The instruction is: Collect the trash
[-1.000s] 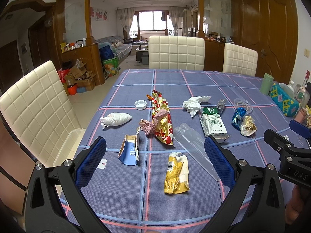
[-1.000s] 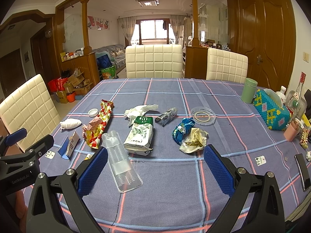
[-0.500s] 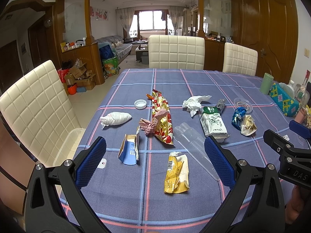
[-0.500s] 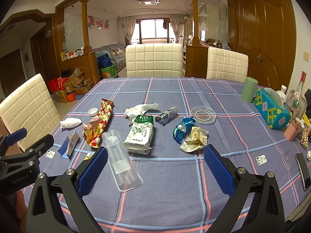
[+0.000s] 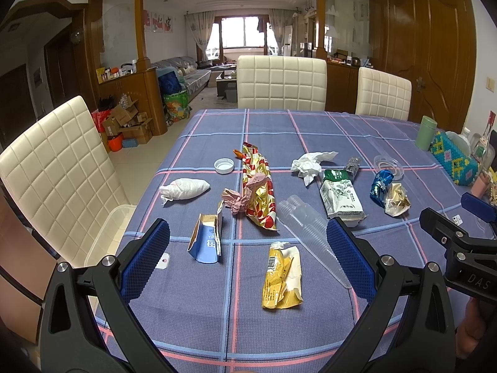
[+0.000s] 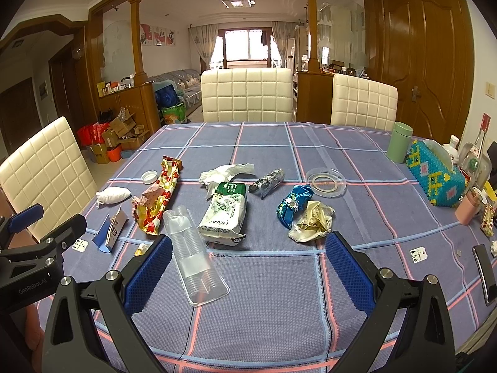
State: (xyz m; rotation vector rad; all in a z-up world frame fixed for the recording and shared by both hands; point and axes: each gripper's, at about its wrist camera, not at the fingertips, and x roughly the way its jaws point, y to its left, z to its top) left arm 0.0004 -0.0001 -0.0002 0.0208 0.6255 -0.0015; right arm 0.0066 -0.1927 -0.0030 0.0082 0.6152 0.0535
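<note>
Trash lies scattered on the blue plaid tablecloth (image 5: 310,326). In the left wrist view I see a yellow wrapper (image 5: 282,276), a blue torn carton (image 5: 207,238), a red-gold wrapper (image 5: 260,192), a clear plastic sleeve (image 5: 310,233), a white-green bag (image 5: 341,198) and a white tissue (image 5: 310,163). My left gripper (image 5: 247,256) is open and empty, hovering near the yellow wrapper. My right gripper (image 6: 248,267) is open and empty above the near table edge, with the clear sleeve (image 6: 194,258) by its left finger. The white-green bag (image 6: 225,214), blue wrapper (image 6: 292,203) and gold wrapper (image 6: 312,222) lie beyond.
A clear plastic bin (image 5: 108,233) sits on the cream chair (image 5: 56,168) at the left. A green cup (image 6: 400,143), a beaded tissue box (image 6: 435,177), bottles and a phone (image 6: 486,270) stand along the right edge. More chairs (image 6: 247,94) stand at the far side.
</note>
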